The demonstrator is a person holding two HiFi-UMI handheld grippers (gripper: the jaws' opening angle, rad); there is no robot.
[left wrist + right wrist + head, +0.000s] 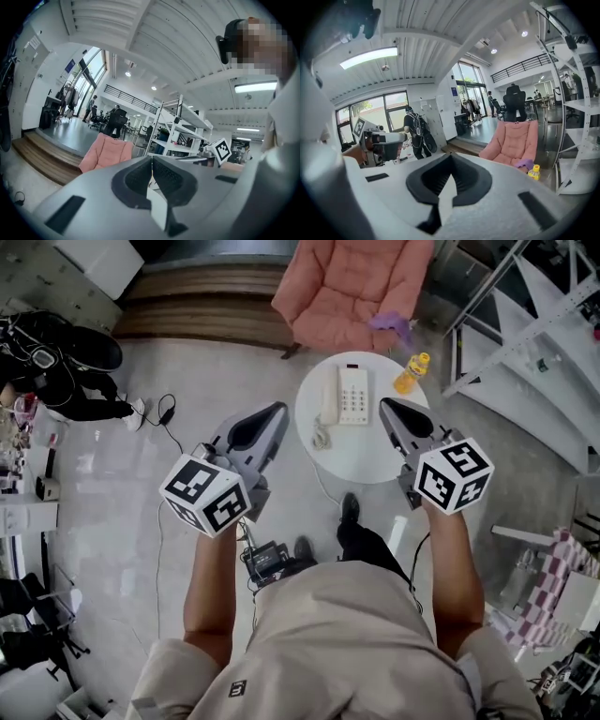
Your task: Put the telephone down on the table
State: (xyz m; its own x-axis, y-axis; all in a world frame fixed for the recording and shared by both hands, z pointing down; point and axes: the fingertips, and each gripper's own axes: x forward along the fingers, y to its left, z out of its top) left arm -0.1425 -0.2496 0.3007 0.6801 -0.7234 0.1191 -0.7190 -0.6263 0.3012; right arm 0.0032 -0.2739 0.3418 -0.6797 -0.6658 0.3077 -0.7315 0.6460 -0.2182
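left gripper point(277, 411) jaws pressed together, nothing between them. right gripper point(384, 404) likewise closed, empty. in head view both flanked round white table point(361, 460), one at each side. telephone point(345, 396) lay flat on table, handset along its left side, clear of both grippers. yellow bottle point(411, 373) stood at table edge, near pink armchair point(352, 287).

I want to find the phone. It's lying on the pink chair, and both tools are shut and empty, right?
Not quite. The telephone lies on the round white table, not on the pink chair, as the head view shows. The left tool and the right tool are indeed shut and empty.
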